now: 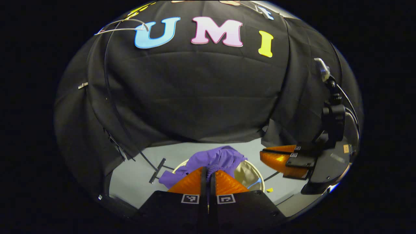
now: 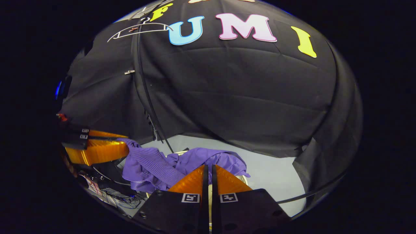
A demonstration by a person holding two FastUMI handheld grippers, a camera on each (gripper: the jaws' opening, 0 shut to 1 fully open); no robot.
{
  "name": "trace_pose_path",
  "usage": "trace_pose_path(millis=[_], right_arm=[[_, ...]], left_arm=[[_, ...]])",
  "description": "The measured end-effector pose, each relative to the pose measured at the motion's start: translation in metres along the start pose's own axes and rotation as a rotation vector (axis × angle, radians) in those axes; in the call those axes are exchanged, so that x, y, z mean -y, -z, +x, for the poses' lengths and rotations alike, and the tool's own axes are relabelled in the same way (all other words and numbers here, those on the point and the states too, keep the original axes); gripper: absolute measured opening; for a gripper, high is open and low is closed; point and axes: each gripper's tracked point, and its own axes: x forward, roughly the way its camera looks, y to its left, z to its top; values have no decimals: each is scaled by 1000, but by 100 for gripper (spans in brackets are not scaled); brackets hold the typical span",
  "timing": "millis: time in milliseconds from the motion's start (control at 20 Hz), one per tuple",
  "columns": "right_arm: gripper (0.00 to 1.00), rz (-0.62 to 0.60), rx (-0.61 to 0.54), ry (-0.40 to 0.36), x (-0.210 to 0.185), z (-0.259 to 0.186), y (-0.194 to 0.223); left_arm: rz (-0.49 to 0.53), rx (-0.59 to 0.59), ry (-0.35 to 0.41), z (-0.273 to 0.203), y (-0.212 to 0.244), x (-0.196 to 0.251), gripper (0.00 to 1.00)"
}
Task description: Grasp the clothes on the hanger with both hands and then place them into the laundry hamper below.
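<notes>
A purple garment (image 1: 214,159) is bunched over the round laundry hamper (image 1: 248,174), spilling past its left rim. My left gripper (image 1: 208,169) is shut on a fold of it. In the right gripper view the same garment (image 2: 152,167) hangs from the left gripper (image 2: 126,143) and drapes down toward the hamper (image 2: 243,177). My right gripper (image 2: 208,166) is shut, with the cloth lying just beyond its tips. In the left gripper view the right gripper (image 1: 261,152) hovers right of the hamper, apart from the cloth. A bare white hanger (image 1: 123,27) hangs high up.
A thin black rack pole (image 1: 109,94) runs down the booth wall to a foot (image 1: 157,170) on the grey floor (image 1: 136,175) left of the hamper. Cables and gear (image 2: 107,191) lie at the lower left of the right gripper view.
</notes>
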Motion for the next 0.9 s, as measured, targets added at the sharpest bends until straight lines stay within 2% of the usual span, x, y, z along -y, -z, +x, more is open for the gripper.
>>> trace_pose_path(millis=[300, 400, 450, 550, 600, 900], right_arm=[[8, 3, -78, 22, 14, 26, 32], [8, 14, -110, 33, 16, 31, 41], [12, 29, -135, 38, 15, 35, 52], [100, 40, -161, 59, 15, 37, 61], [98, 37, -163, 69, 15, 38, 61], [99, 34, -151, 88, 14, 22, 53]], left_arm=[[-47, -99, -39, 37, 46, -15, 5], [-18, -140, -75, 47, 60, -24, 6], [-4, -170, -98, 46, 66, -29, 8], [4, -178, -101, 51, 74, -26, 65], [3, -177, -98, 56, 74, -26, 94], [-39, -169, -64, 41, 61, -19, 95]])
